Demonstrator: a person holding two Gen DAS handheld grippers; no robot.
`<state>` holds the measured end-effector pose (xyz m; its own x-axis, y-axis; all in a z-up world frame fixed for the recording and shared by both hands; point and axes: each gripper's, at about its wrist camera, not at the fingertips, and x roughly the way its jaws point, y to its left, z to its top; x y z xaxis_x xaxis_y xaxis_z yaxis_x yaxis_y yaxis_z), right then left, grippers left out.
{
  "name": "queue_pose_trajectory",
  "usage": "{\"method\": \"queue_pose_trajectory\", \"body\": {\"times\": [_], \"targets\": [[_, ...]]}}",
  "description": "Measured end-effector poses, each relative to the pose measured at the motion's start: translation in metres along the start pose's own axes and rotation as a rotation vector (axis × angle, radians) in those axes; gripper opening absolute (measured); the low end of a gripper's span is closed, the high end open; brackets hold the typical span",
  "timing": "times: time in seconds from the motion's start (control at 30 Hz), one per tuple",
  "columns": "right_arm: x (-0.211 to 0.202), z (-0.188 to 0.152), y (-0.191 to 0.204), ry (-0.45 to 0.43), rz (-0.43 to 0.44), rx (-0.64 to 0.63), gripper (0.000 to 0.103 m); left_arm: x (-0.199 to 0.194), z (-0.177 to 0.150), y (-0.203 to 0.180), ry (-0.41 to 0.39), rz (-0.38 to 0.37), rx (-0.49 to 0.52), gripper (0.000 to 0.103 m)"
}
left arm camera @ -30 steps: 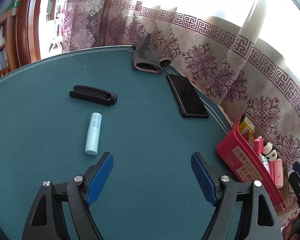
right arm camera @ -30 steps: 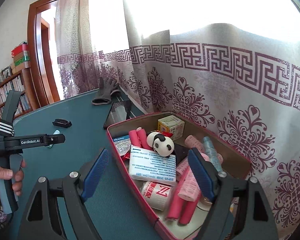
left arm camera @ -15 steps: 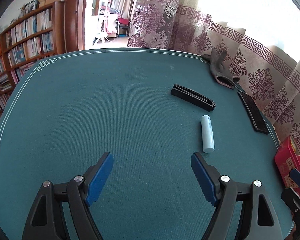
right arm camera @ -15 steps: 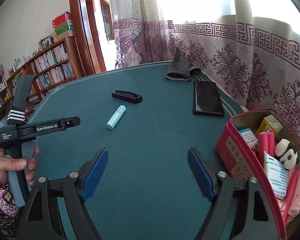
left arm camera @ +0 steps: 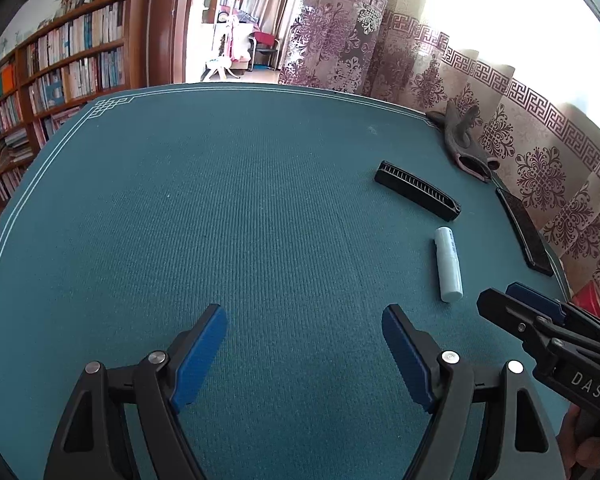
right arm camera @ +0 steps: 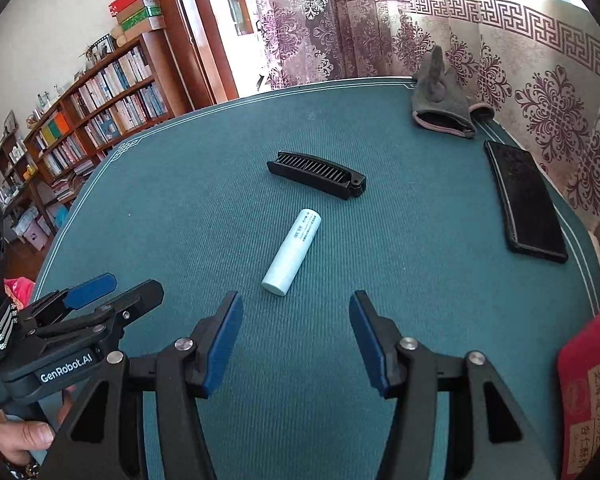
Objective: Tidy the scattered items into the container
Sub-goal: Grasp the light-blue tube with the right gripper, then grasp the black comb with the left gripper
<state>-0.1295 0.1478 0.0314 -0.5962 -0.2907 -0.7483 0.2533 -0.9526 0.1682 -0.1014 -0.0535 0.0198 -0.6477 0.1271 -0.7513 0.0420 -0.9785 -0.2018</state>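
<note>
While both hand-held grippers hang wide apart and empty, one pale tube [right arm camera: 291, 252] lies on the green worktop [right arm camera: 220, 208].

With the tube as landmark: it is a smooth white-blue cylinder with small printed text along its side, lying flat, its long axis slanting from the flat near end just ahead of the right hand-held gripper [right arm camera: 296, 336] up toward the one black folding comb [right arm camera: 317, 175], which lies just beyond it and apart from it. One black phone [right arm camera: 525, 201] lies well to the tube's right, and one grey glove [right arm camera: 440, 101] sits beyond the comb by the curtain. A corner of the one red container [right arm camera: 588, 392] shows to the tube's near right. The left hand-held gripper [left arm camera: 304, 344] hovers over bare cloth to the tube's left.
</note>
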Motion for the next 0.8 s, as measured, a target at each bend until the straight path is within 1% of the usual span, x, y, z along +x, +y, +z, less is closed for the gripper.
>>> {"method": "queue_pose_trajectory", "body": {"times": [0.2,0.33,0.37,0.4,0.43,0.47,0.5,0.53,0.6,0.7,0.8], "targets": [[0.027,0.018,0.002,0.027,-0.026,-0.003,0.054,0.001,0.003,0.013,-0.007,0.008,-0.048,0.082],[0.043,0.024,0.006,0.048,-0.031,-0.011,0.049,0.008,0.002,0.013,0.014,0.005,-0.050,0.082],[0.048,0.024,0.007,0.058,-0.033,-0.014,0.046,0.008,0.001,0.012,0.012,0.008,-0.042,0.082],[0.049,0.023,0.007,0.046,-0.043,-0.024,0.044,0.008,0.001,0.011,0.010,0.004,-0.035,0.087],[0.049,0.022,0.009,0.036,-0.063,-0.044,0.039,0.009,0.000,0.010,0.011,-0.004,-0.032,0.095],[0.049,0.021,0.009,0.026,-0.081,-0.058,0.033,0.009,0.000,0.009,0.009,-0.011,-0.031,0.098],[0.048,0.020,0.009,0.020,-0.097,-0.068,0.029,0.009,-0.001,0.009,0.005,-0.012,-0.029,0.100],[0.047,0.019,0.007,0.013,-0.104,-0.073,0.021,0.010,-0.001,0.008,0.006,-0.009,-0.026,0.100],[0.043,0.016,0.000,0.003,-0.086,-0.058,0.021,0.011,-0.001,0.005,0.005,0.000,-0.017,0.101],[0.035,0.006,-0.012,-0.015,-0.124,-0.034,0.021,0.012,-0.002,0.002,0.002,0.010,-0.005,0.102],[0.023,-0.004,-0.028,-0.029,-0.125,0.001,0.021,0.014,-0.002,-0.003,-0.001,0.037,0.016,0.102]]}}
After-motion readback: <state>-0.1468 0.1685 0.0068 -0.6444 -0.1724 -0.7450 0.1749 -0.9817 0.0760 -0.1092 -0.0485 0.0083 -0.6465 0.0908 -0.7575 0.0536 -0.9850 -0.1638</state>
